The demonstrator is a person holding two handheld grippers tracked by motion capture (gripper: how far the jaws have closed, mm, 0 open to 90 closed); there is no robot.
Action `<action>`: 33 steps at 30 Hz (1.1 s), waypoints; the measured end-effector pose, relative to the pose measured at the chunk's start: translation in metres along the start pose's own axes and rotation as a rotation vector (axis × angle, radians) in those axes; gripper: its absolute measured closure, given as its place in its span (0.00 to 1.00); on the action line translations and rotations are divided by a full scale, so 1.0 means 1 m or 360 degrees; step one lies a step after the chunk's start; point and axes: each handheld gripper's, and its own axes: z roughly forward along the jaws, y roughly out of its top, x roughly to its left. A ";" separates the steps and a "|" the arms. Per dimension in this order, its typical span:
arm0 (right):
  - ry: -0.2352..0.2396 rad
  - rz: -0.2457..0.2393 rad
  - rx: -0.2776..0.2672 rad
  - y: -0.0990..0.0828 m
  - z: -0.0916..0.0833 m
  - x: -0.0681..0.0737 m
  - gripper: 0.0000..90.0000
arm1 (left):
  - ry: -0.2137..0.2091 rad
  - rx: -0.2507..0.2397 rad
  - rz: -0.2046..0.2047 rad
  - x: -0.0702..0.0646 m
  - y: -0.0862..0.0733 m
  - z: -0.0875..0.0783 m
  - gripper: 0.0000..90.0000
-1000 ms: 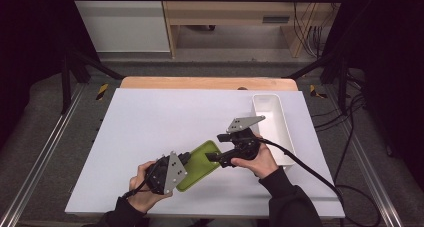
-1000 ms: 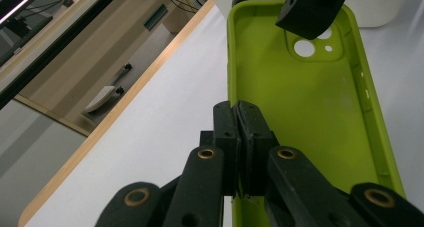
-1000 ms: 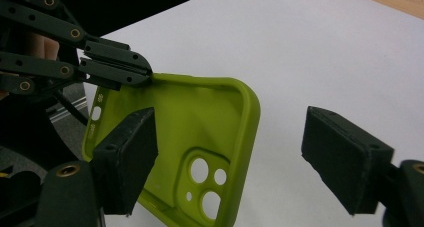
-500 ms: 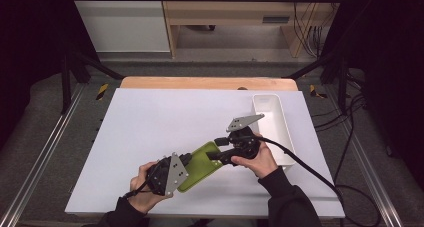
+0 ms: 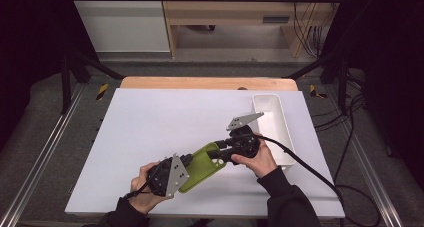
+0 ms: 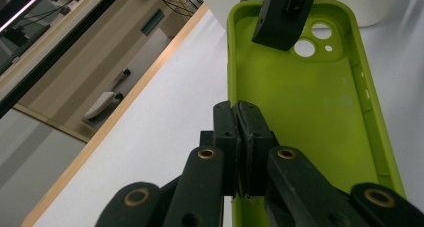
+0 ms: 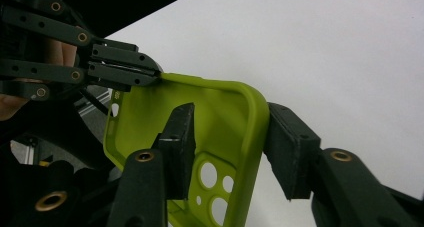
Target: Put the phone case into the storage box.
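Observation:
A lime-green phone case (image 5: pixel 202 159) is held above the white table between both hands, its hollow side up. My left gripper (image 5: pixel 189 163) is shut on the case's side wall near its lower end (image 6: pixel 239 118). My right gripper (image 7: pixel 227 132) straddles the wall at the camera-hole corner of the case (image 7: pixel 220 112). Its jaws have just been closing: one pad (image 7: pixel 287 147) sits against the outside of the wall, while the other (image 7: pixel 180 137) stands inside the case, still a gap away. In the high view the right gripper (image 5: pixel 220 149) is at the case's upper right end.
A white oblong tray (image 5: pixel 270 119) stands at the table's right side, just beyond my right hand. The right gripper's black cable (image 5: pixel 310 169) trails off over the table's front right. A wooden strip (image 5: pixel 210 83) runs along the far edge.
The right gripper's jaws stand closer together around the case's end than a second ago. Both hands and the case have kept their places.

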 end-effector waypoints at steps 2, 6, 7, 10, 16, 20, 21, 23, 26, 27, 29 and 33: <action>0.0002 0.0005 0.0004 0.000 0.000 -0.001 0.68 | -0.0001 -0.0003 -0.0001 0.000 0.000 0.000 0.97; 0.0003 0.0022 0.0009 0.001 -0.002 -0.001 0.73 | -0.0002 -0.0004 0.0000 0.000 0.000 -0.001 0.97; 0.0004 0.0024 0.0010 0.001 -0.002 -0.001 0.74 | -0.0002 -0.0004 0.0002 0.000 0.000 -0.001 0.97; 0.0008 0.0028 0.0006 0.001 -0.003 -0.002 0.76 | 0.0000 -0.0001 0.0005 0.000 0.000 -0.001 0.97; 0.0009 0.0026 0.0014 0.001 -0.005 -0.002 0.79 | 0.0002 0.0008 0.0018 0.000 0.000 0.000 0.97; 0.0009 0.0025 0.0020 0.001 -0.005 -0.001 0.81 | 0.0001 0.0011 0.0023 0.001 0.000 0.000 0.97; 0.0008 0.0021 0.0022 0.001 -0.006 -0.001 0.81 | 0.0000 0.0011 0.0024 0.001 0.000 0.000 0.97; 0.0007 0.0024 0.0026 0.001 -0.006 -0.001 0.82 | -0.0002 0.0020 0.0036 0.001 0.000 0.000 0.97; 0.0009 0.0019 0.0036 0.001 -0.006 -0.001 0.82 | -0.0004 0.0025 0.0039 0.001 0.000 0.000 0.97; 0.0009 0.0015 0.0042 0.001 -0.006 -0.001 0.83 | -0.0003 0.0025 0.0041 0.001 0.000 0.001 0.97; 0.0008 0.0016 0.0044 0.001 -0.006 -0.001 0.83 | -0.0003 0.0026 0.0040 0.001 -0.001 0.001 0.97; 0.0016 0.0013 0.0046 0.001 -0.007 0.000 0.85 | -0.0005 0.0033 0.0043 0.001 -0.001 0.002 0.97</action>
